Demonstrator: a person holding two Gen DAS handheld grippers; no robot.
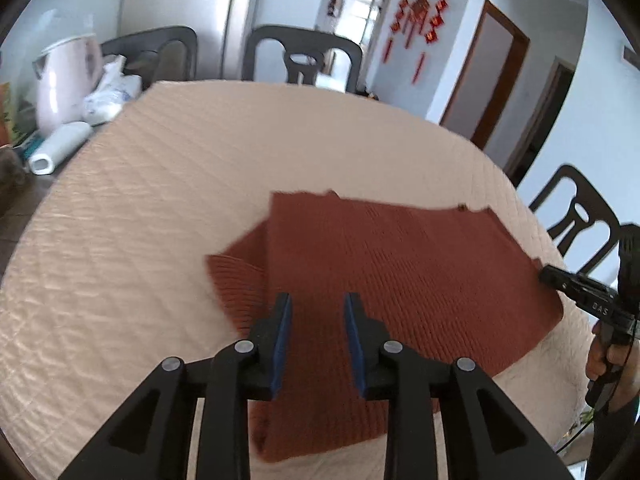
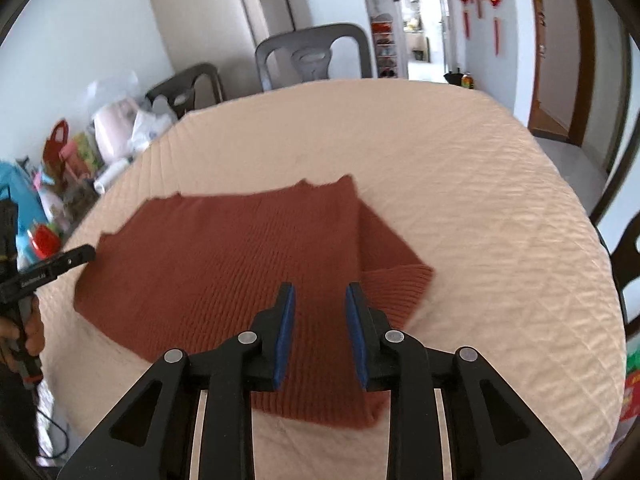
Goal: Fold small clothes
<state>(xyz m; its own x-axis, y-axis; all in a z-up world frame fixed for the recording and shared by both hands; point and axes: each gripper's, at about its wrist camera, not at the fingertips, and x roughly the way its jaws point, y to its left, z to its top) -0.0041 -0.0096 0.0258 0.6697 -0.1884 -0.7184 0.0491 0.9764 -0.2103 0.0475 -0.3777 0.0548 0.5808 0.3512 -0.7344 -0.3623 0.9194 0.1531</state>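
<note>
walls: pale blue-white wall (image 1: pixel 560 80) at 2 o'clock in the left wrist view; red hanging ornaments (image 1: pixel 420 20) at 1 o'clock
doors: brown-framed doorway (image 1: pixel 488 76) at 2 o'clock; bright passage (image 2: pixel 416 20) at 12 o'clock in the right wrist view
furniture: tall pale cabinet (image 2: pixel 208 12) at 11 o'clock; grey chair (image 2: pixel 316 54) at 12 o'clock beyond the counter (image 2: pixel 480 200); a darker chair (image 2: pixel 188 88) at 10 o'clock; another dark chair (image 1: pixel 576 216) at 3 o'clock in the left wrist view
covering: cream quilted cloth over the counter
floor: grey floor (image 2: pixel 576 164) at 2 o'clock
light: daylight; soft
</note>
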